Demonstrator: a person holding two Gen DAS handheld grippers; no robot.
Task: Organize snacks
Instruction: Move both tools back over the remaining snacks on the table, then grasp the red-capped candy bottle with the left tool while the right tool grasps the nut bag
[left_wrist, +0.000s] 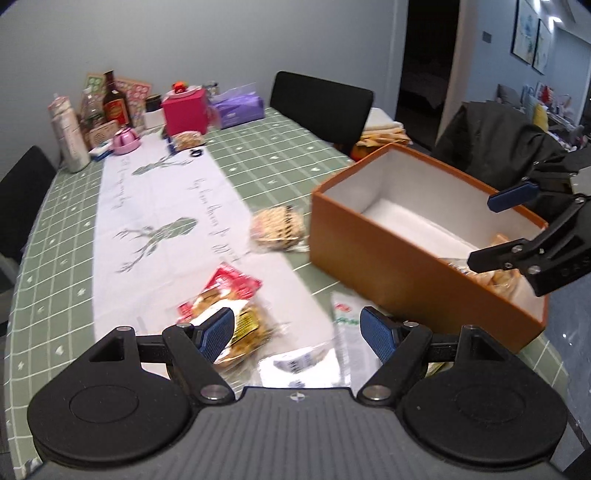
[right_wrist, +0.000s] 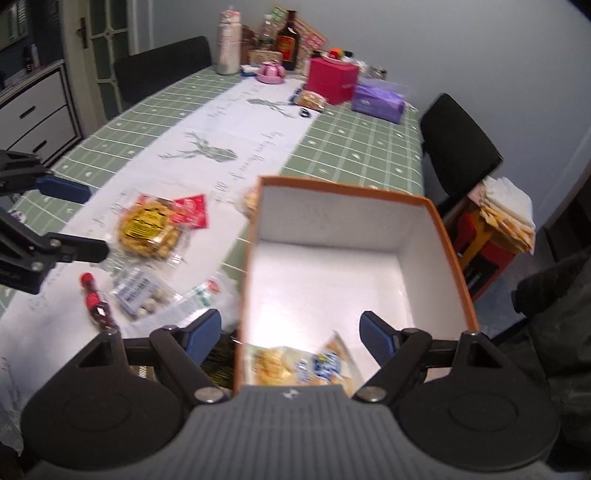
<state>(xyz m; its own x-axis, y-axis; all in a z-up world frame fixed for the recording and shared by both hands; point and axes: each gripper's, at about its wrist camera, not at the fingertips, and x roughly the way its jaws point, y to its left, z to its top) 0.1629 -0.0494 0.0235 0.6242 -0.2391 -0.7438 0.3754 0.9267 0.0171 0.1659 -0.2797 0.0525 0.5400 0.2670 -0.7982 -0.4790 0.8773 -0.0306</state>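
Left tongs (left_wrist: 297, 334) spread wide, nothing between them, above a yellow snack bag (left_wrist: 236, 325) and a clear packet (left_wrist: 295, 363) near the tabletop's (left_wrist: 55, 229) near edge. Right tongs (right_wrist: 291, 338) spread too, empty, over the orange box (right_wrist: 255, 236) at the right edge. Snack packets (right_wrist: 303, 365) lying inside the box at its near end. Small red bottle (right_wrist: 94, 302) beside the clear packet.

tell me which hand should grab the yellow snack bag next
Left, probably. The left gripper is open right over the yellow snack bag, while the right gripper hangs open above the orange box.
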